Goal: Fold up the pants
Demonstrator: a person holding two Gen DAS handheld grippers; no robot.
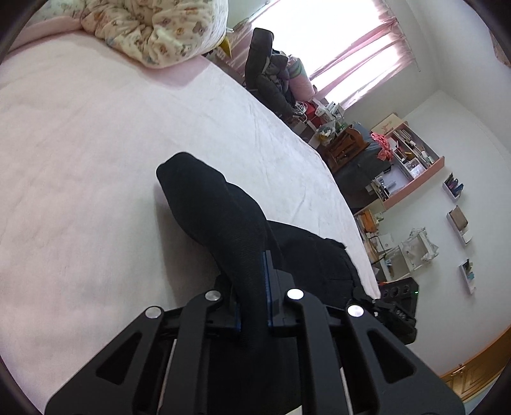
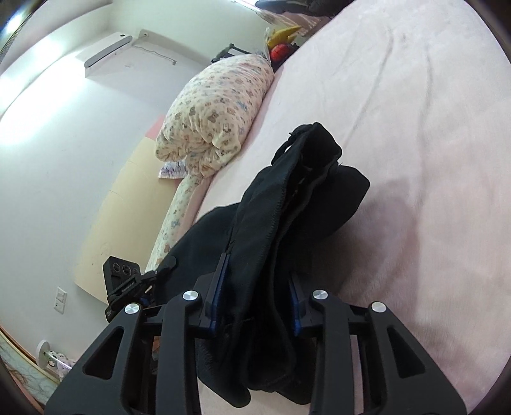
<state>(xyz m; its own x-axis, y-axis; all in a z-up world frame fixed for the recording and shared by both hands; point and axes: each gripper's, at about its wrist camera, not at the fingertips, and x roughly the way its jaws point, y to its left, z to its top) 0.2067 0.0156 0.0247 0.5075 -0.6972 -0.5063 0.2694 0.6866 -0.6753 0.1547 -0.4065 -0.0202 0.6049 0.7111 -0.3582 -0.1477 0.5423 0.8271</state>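
Observation:
The black pants (image 1: 220,217) hang bunched above the pink bed (image 1: 95,143). My left gripper (image 1: 254,287) is shut on a thick fold of them, and the cloth sticks out past its fingers. My right gripper (image 2: 255,287) is shut on another bunch of the pants (image 2: 287,198), which also drapes down under its fingers. The left gripper shows in the right wrist view (image 2: 134,284) at the lower left, close beside the pants. The pink bed shows in the right wrist view too (image 2: 415,127).
A rolled bear-print quilt (image 1: 153,28) lies at the head of the bed, also seen in the right wrist view (image 2: 217,118). A dark chair piled with clothes (image 1: 271,76), cluttered shelves (image 1: 402,166) and a window stand past the bed's far edge.

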